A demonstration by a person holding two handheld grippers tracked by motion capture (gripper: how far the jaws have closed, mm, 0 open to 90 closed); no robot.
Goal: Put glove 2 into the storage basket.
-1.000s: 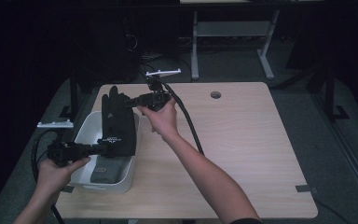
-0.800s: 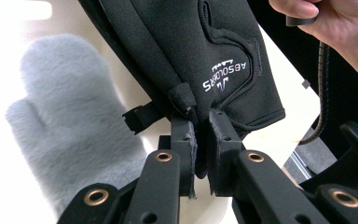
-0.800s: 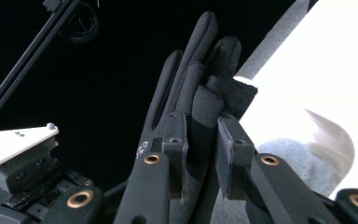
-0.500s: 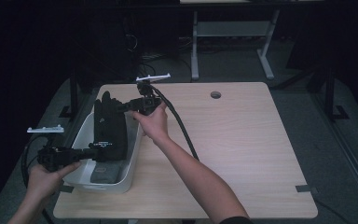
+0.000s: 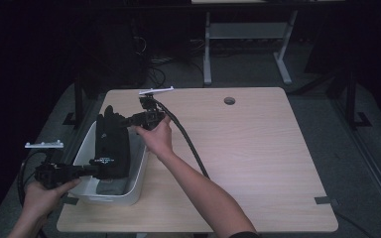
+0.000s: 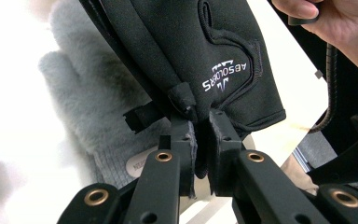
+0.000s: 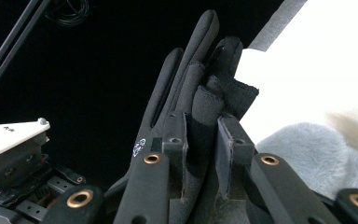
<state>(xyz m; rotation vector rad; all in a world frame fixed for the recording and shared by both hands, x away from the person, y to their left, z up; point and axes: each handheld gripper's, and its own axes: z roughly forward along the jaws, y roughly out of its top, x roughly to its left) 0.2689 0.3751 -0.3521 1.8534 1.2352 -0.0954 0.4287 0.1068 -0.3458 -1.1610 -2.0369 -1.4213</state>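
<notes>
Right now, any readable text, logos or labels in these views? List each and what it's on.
"AESOLDERS", upside down, with a small white logo mark above it: on the black glove, seen in the left gripper view.
White print on the same glove in the high view: too small to read.
Oval label at the cuff of the grey fleece glove: blurred, unreadable.
Small white mark on the black glove's side in the right gripper view: too small to read.

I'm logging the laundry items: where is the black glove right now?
High view: the black glove hangs over the white bin at the table's left, stretched between the left gripper and right gripper.
</notes>
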